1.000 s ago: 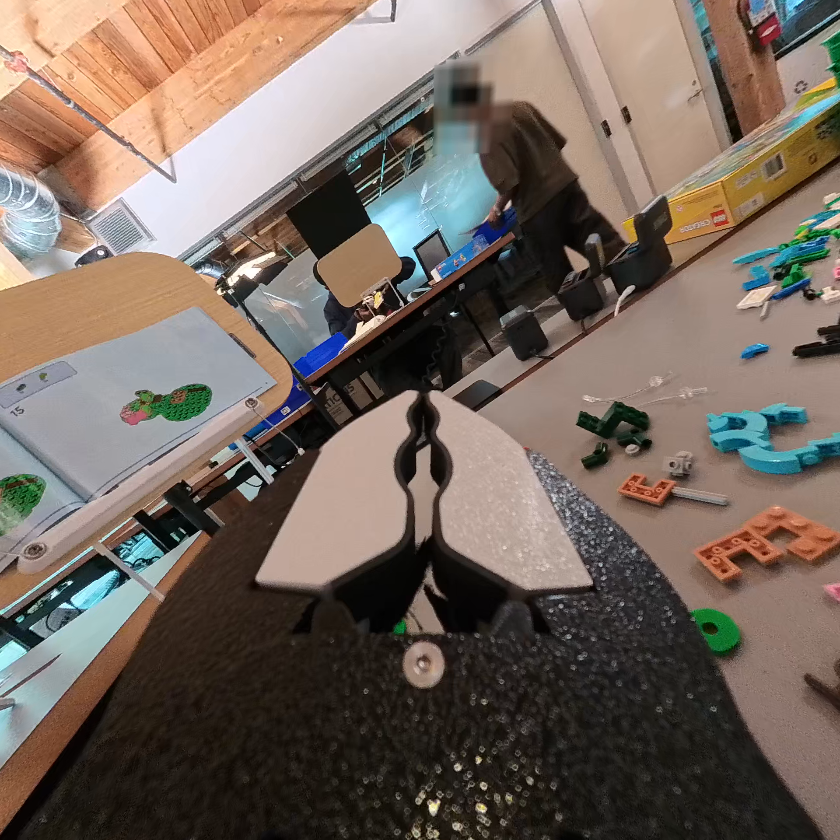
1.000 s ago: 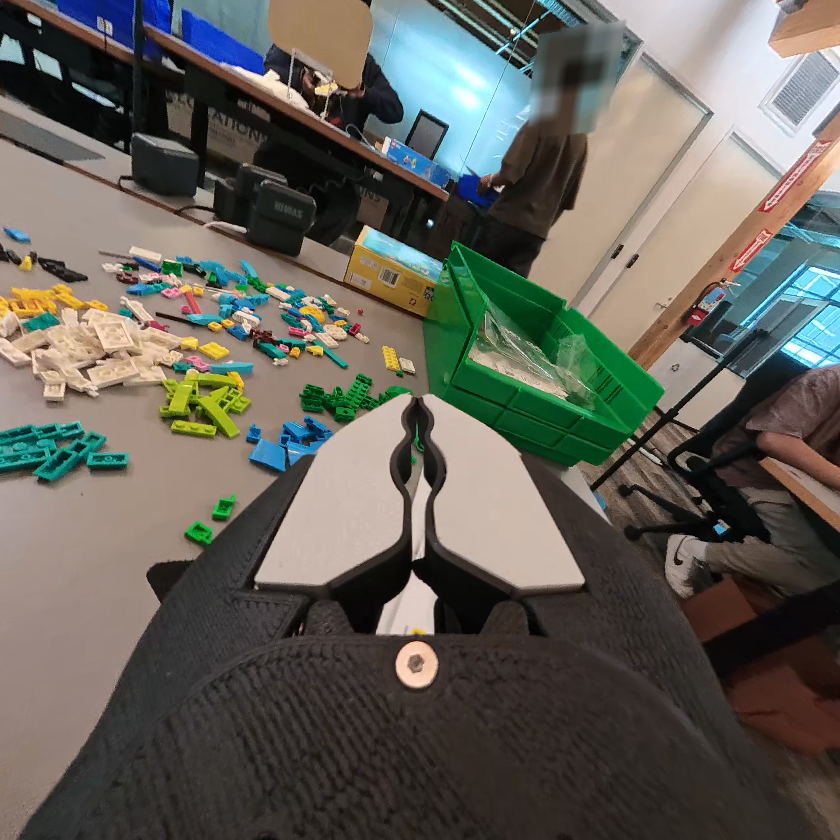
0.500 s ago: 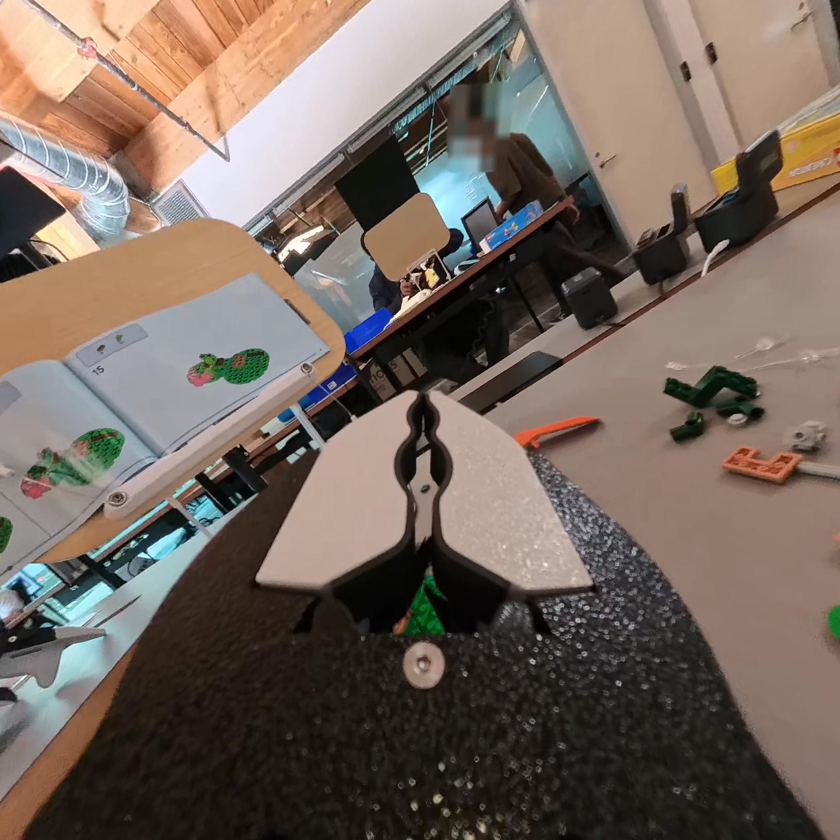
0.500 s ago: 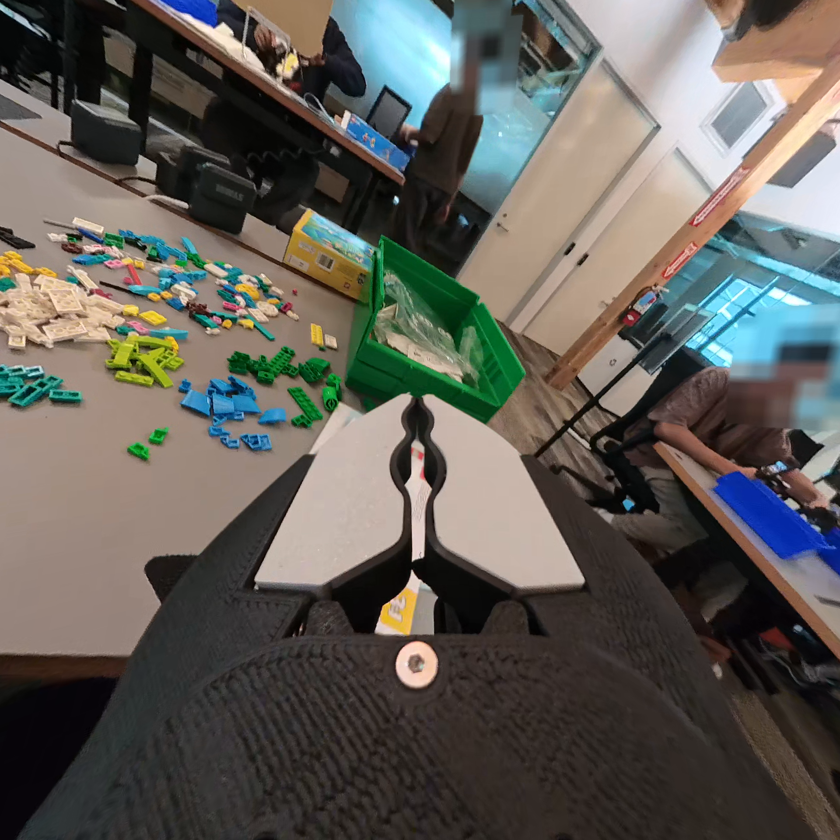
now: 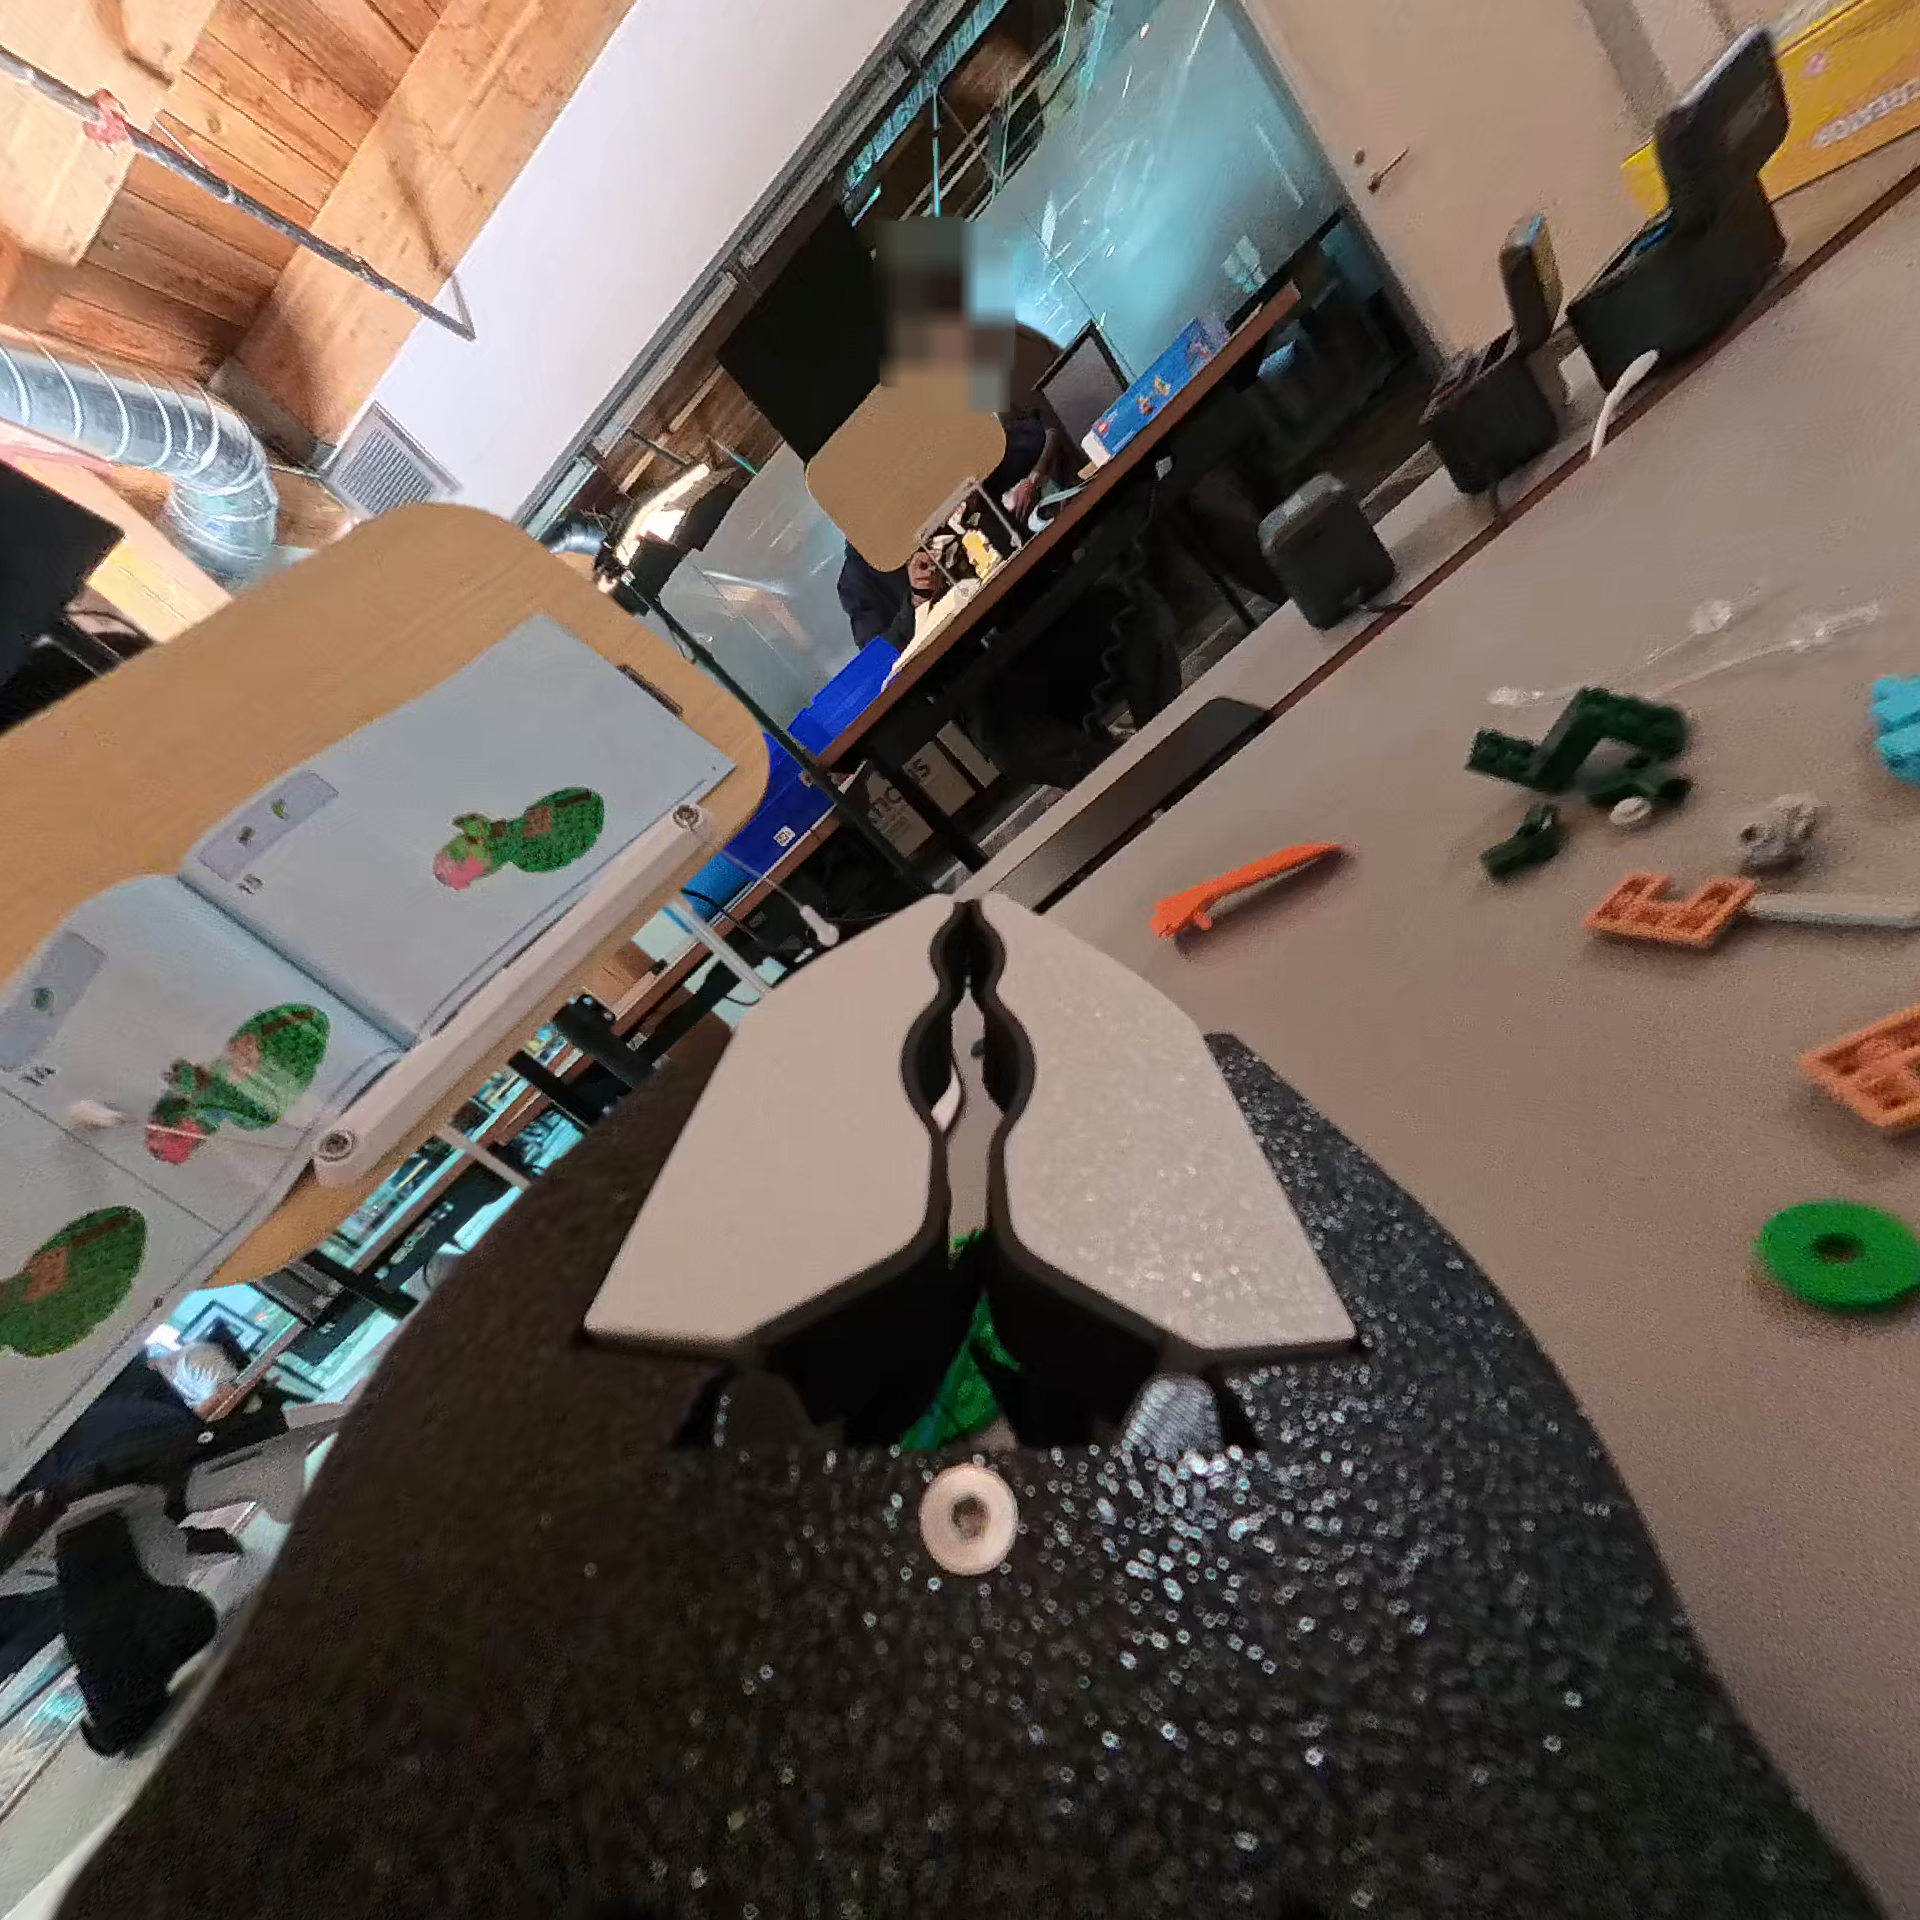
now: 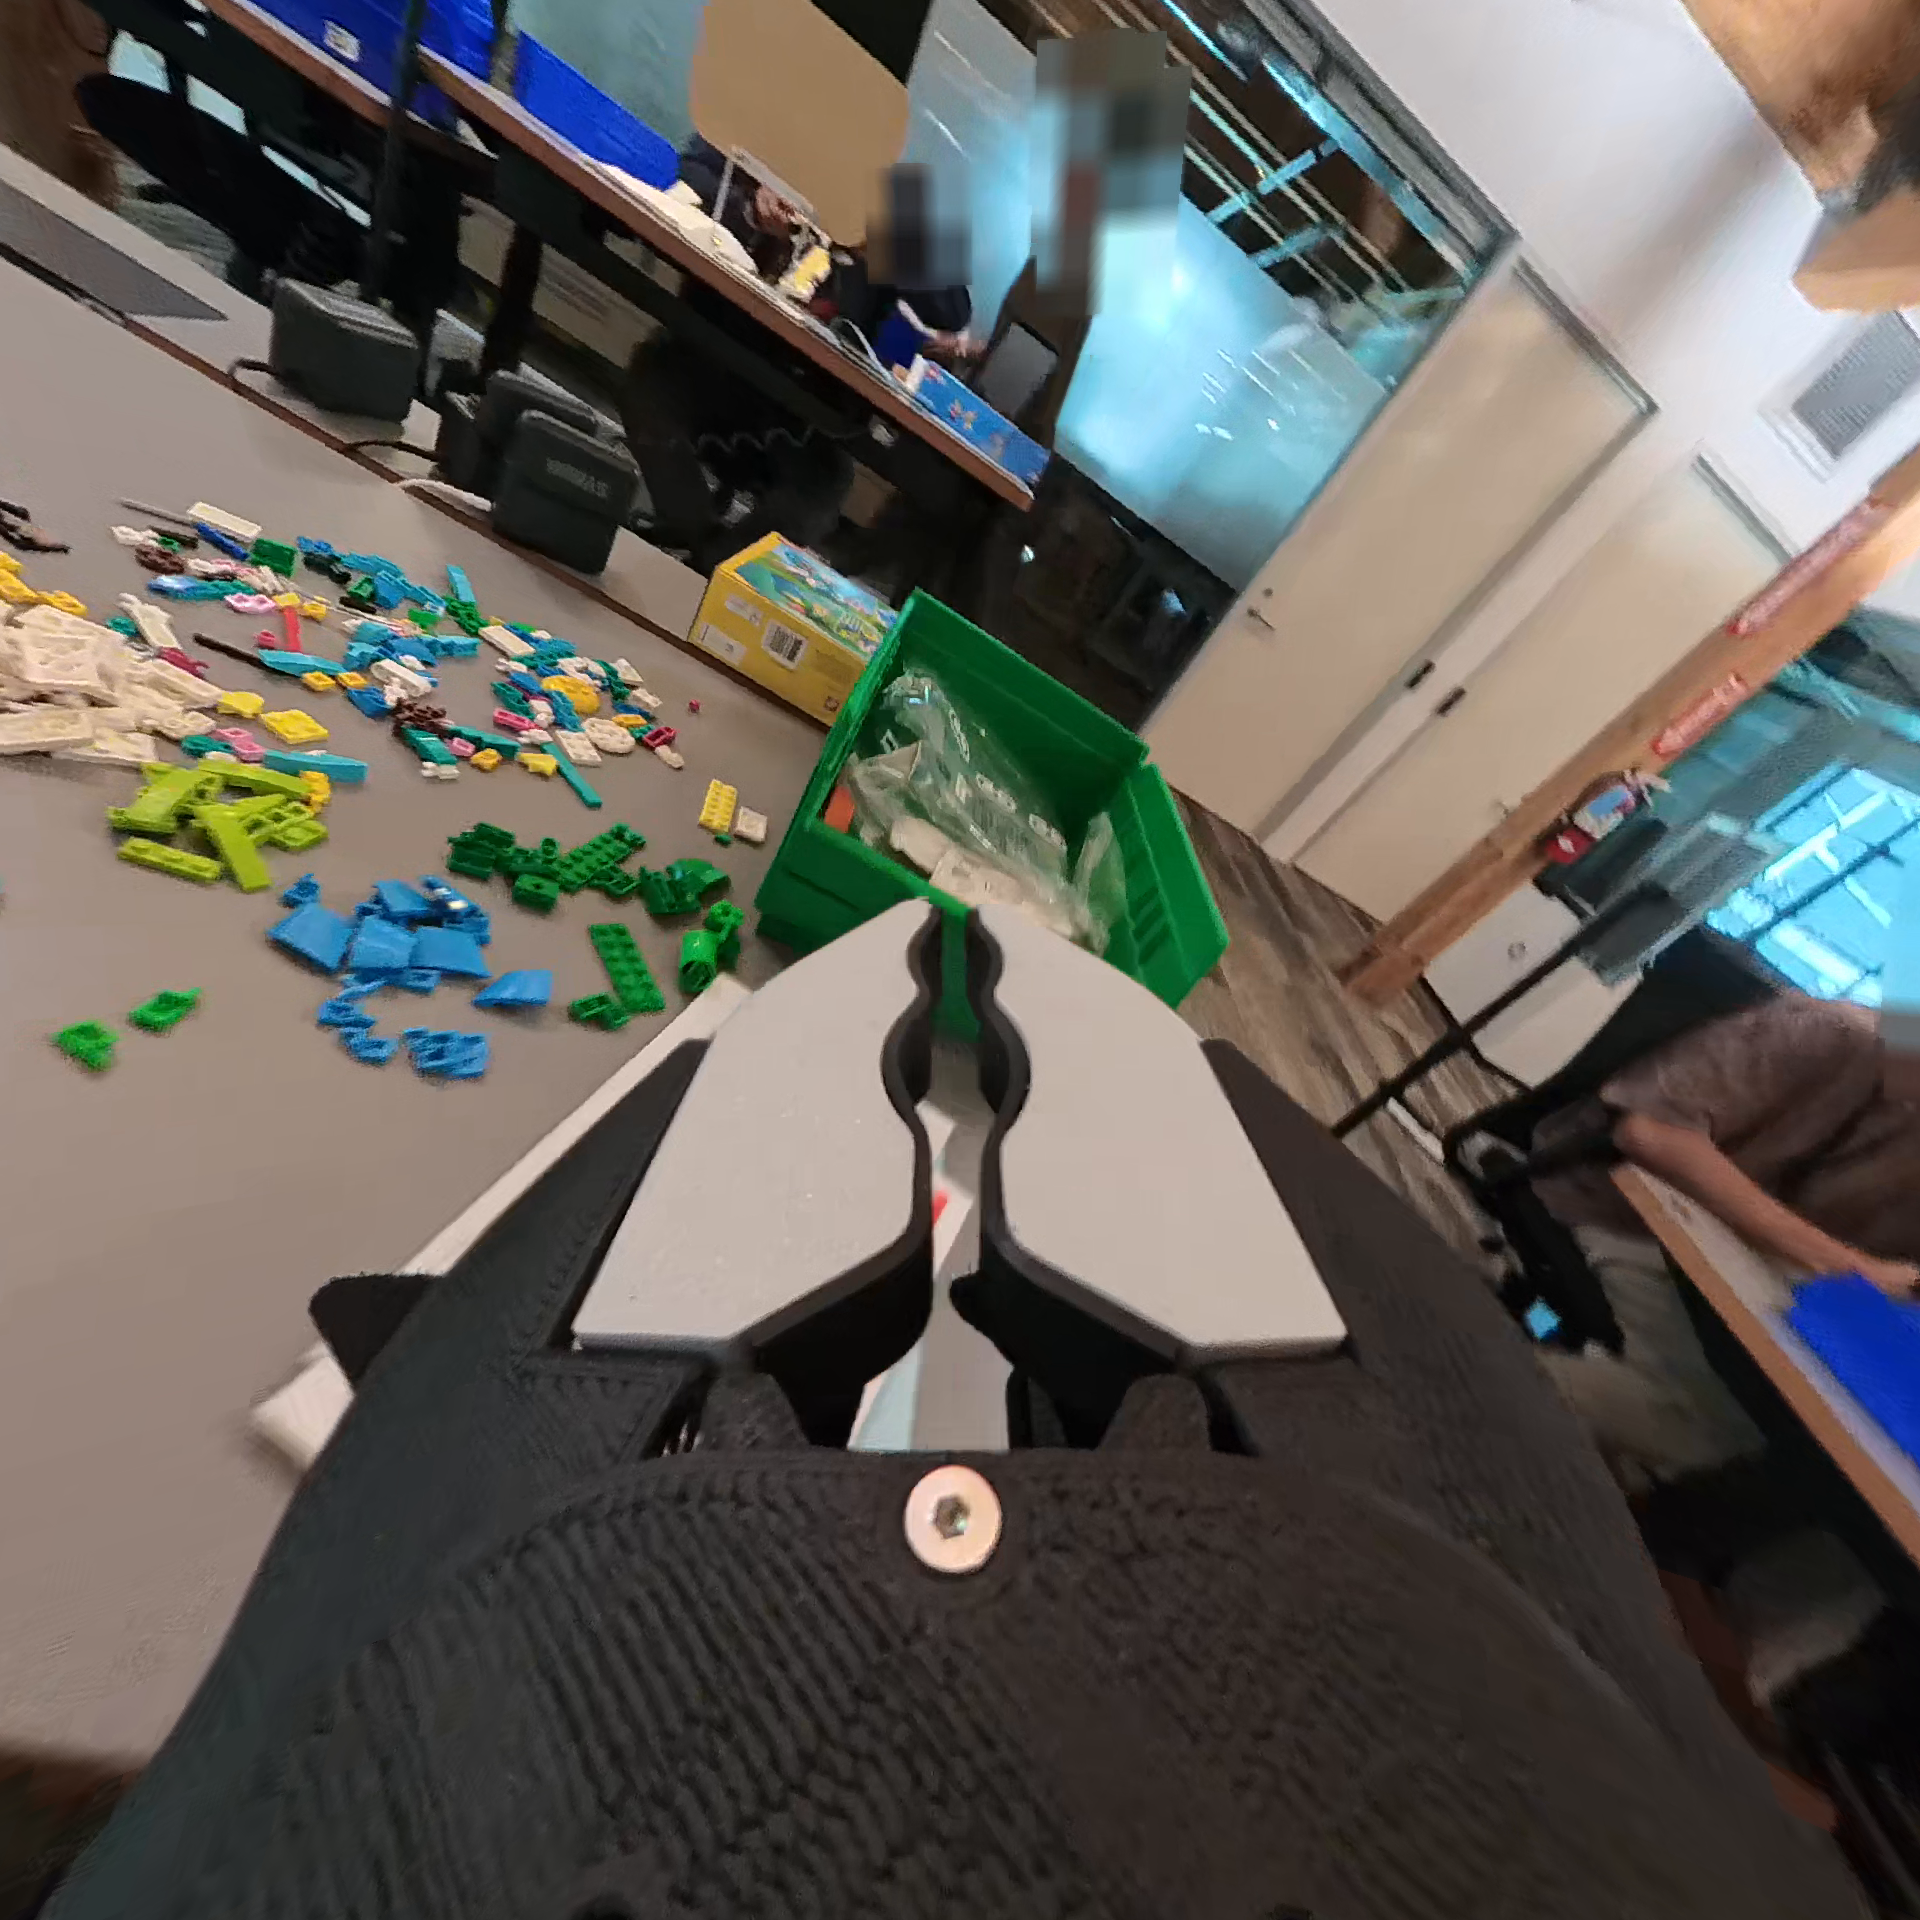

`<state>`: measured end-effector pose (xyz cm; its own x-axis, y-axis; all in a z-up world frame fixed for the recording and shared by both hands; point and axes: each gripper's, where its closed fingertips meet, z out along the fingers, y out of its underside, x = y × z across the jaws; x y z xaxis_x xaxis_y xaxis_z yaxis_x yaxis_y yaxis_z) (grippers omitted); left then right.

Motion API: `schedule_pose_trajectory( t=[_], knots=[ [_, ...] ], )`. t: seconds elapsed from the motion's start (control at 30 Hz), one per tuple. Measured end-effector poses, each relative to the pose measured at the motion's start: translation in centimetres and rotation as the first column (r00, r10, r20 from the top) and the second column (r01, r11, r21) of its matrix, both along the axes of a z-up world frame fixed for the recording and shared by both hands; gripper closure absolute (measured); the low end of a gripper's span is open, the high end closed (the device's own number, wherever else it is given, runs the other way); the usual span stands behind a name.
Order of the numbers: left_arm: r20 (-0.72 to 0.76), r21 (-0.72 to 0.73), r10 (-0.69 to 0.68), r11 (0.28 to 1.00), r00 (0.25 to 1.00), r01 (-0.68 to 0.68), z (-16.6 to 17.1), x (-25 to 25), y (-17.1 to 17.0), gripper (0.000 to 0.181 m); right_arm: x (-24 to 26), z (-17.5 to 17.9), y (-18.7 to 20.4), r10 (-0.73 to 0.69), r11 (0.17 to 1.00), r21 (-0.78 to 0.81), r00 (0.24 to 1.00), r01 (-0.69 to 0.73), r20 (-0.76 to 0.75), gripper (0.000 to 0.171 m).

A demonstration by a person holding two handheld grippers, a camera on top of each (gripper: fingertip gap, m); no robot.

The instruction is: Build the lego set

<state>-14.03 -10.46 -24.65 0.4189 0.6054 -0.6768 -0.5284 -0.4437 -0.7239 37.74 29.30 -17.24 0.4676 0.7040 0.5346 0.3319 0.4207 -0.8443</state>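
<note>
My left gripper (image 5: pixel 966 916) is shut, fingertips touching, above the grey table (image 5: pixel 1455 1091). A bit of green Lego (image 5: pixel 961 1366) shows under the finger bases; I cannot tell if it is gripped. The open instruction booklet (image 5: pixel 416 831) stands on a wooden stand at the left. My right gripper (image 6: pixel 953 920) has its jaws a narrow gap apart and empty, over a white sheet (image 6: pixel 956 1132) at the table's edge. Sorted loose pieces lie to its left: white (image 6: pixel 62 686), lime (image 6: pixel 218 821), blue (image 6: pixel 400 951), green (image 6: pixel 566 862).
An orange brick separator (image 5: pixel 1242 883), dark green pieces (image 5: pixel 1579 748), orange plates (image 5: pixel 1673 909) and a green ring (image 5: pixel 1834 1252) lie right of the left gripper. A green bin (image 6: pixel 821 883) with plastic bags and a yellow box (image 6: pixel 790 623) stand ahead of the right gripper. People sit and stand around.
The left gripper has swung left and tilted, staying shut. The right gripper has swung back toward the table and its jaws have parted slightly.
</note>
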Motion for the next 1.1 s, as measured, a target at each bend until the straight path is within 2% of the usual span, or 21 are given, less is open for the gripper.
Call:
schedule_pose_trajectory(
  t=[0.07, 0.13, 0.23, 0.3, 0.43, 0.57, 0.63, 0.67, 0.73, 0.77, 0.9, 1.1],
  knots=[
    [0.024, 0.056, 0.007, 0.998, 1.0, -0.008, 1.3, 1.9, 1.2, 0.181, -1.7, -0.1, 2.9, 0.045, 0.998, 0.048, 0.998, -0.046, 0.037, 0.163],
    [0.069, 0.143, -0.044, 0.989, 0.997, 0.033, 3.3, 4.8, 3.6, 0.181, -3.9, -0.8, 6.1, 0.086, 0.991, 0.096, 0.988, -0.098, 0.131, 0.156],
    [0.092, 0.207, -0.115, 0.974, 0.989, 0.094, 5.9, 9.1, 9.1, 0.181, -7.9, -2.3, 10.9, 0.151, 0.969, 0.144, 0.944, -0.2, 0.295, 0.146],
    [0.087, 0.227, -0.175, 0.962, 0.981, 0.152, 7.5, 12.1, 13.2, 0.181, -10.9, -3.4, 13.3, 0.213, 0.954, 0.12, 0.9, -0.276, 0.38, 0.137],
    [0.049, 0.203, -0.282, 0.942, 0.958, 0.267, 10.1, 17.3, 19.6, 0.181, -16.6, -5.7, 15.8, 0.33, 0.918, 0.031, 0.803, -0.396, 0.497, 0.125],
    [0.065, 0.203, -0.346, 0.923, 0.936, 0.327, 11.6, 20.5, 22.6, 0.181, -20.3, -8.1, 17.4, 0.348, 0.906, -0.016, 0.722, -0.424, 0.598, 0.12],
    [0.088, 0.192, -0.362, 0.92, 0.928, 0.341, 11.5, 21.5, 23.3, 0.18, -21.5, -9.0, 18.2, 0.31, 0.907, 0.017, 0.695, -0.421, 0.648, 0.121],
    [0.095, 0.177, -0.361, 0.923, 0.928, 0.341, 11.4, 21.9, 23.5, 0.178, -21.7, -9.3, 18.9, 0.276, 0.912, 0.04, 0.685, -0.408, 0.674, 0.128],
    [0.092, 0.145, -0.35, 0.931, 0.932, 0.335, 11.1, 22.5, 23.8, 0.176, -21.9, -9.2, 20.1, 0.205, 0.922, 0.096, 0.685, -0.374, 0.699, 0.161],
    [0.089, 0.13, -0.35, 0.932, 0.932, 0.338, 11.0, 22.9, 24.0, 0.174, -22.0, -8.7, 20.3, 0.204, 0.922, 0.106, 0.701, -0.372, 0.684, 0.171],
    [0.116, 0.127, -0.408, 0.91, 0.905, 0.394, 10.6, 24.5, 25.7, 0.163, -21.7, -5.7, 20.2, 0.301, 0.933, 0.013, 0.796, -0.361, 0.525, 0.171],
    [0.142, 0.123, -0.417, 0.907, 0.898, 0.402, 10.7, 25.7, 29.4, 0.159, -20.4, -3.8, 21.0, 0.338, 0.933, -0.038, 0.835, -0.358, 0.434, 0.171]
  ],
)
